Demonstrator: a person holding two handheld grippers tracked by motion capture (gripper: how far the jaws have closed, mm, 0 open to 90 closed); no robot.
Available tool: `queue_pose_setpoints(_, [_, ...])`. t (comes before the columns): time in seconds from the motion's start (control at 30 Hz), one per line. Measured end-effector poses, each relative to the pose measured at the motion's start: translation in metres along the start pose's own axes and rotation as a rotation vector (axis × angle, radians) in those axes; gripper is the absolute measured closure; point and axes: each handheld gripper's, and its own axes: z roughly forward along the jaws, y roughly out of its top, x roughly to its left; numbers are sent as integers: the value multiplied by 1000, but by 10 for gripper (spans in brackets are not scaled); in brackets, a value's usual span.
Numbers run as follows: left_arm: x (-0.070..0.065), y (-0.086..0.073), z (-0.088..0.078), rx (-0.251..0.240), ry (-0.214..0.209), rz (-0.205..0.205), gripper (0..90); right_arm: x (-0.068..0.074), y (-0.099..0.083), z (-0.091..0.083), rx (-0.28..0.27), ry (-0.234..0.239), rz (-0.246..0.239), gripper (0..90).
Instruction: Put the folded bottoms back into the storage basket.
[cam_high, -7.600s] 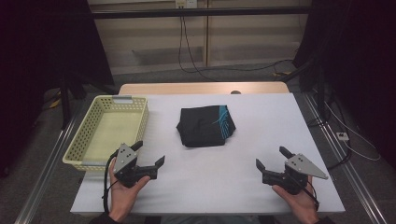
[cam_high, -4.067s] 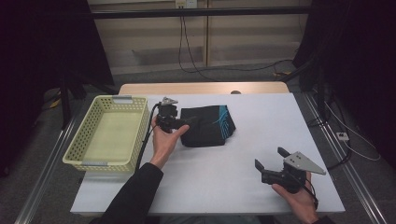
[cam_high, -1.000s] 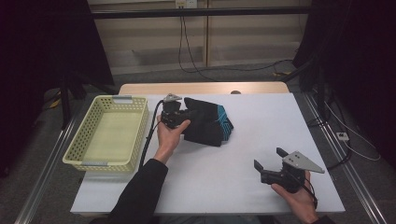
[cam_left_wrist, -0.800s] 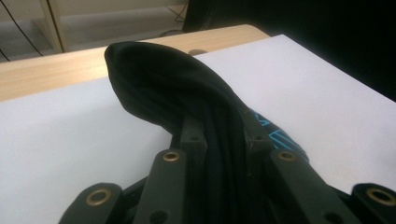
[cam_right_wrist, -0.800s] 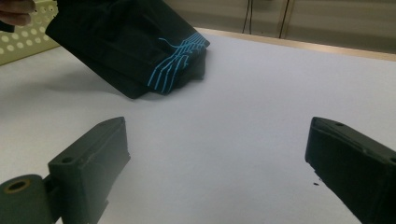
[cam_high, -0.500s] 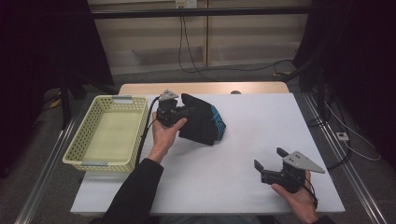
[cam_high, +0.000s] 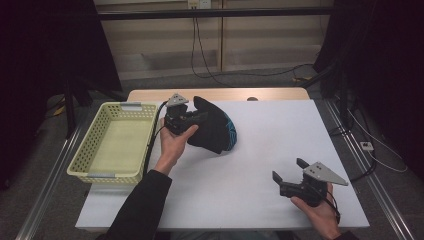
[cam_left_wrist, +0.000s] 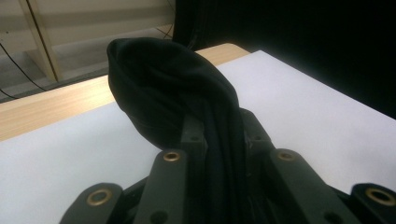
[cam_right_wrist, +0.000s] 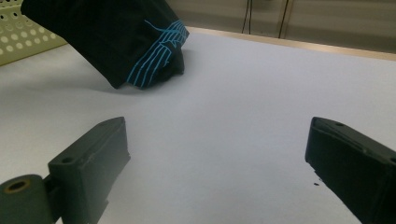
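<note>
Beside the basket (cam_high: 112, 145), left tool (cam_high: 192, 119) grips garment (cam_high: 217, 131).

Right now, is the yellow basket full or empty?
Empty: the yellow basket shows a bare floor; the black folded cloth is outside it.

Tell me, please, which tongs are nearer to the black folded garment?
The left tongs: they grip the black garment at its edge. The right tongs hover apart, open, near the table's front.

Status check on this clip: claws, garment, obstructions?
Left claw shut on the black garment, one end lifted off the table. Right claw open, idle. Yellow basket beside it, nothing in the way.
</note>
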Motion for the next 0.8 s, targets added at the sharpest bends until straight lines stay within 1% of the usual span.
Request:
queue_pose_setpoints(0.13, [1,2,-6,1,1,12,763,0,0,0,-1,1,0,58])
queue_pose_setpoints(0.33, [1,5,-17,-11,-2,29,763,0,0,0,-1,0,-1,58])
queue_pose_setpoints(0.43, [0,7,-20,-21,-7,27,762,0,0,0,0,-1,0,58])
queue_pose_setpoints(0.67, [-2,10,-27,-18,-6,46,762,0,0,0,0,-2,1,58])
queue_pose_setpoints(0.8, [-2,12,-34,-23,-6,44,762,0,0,0,0,0,1,58])
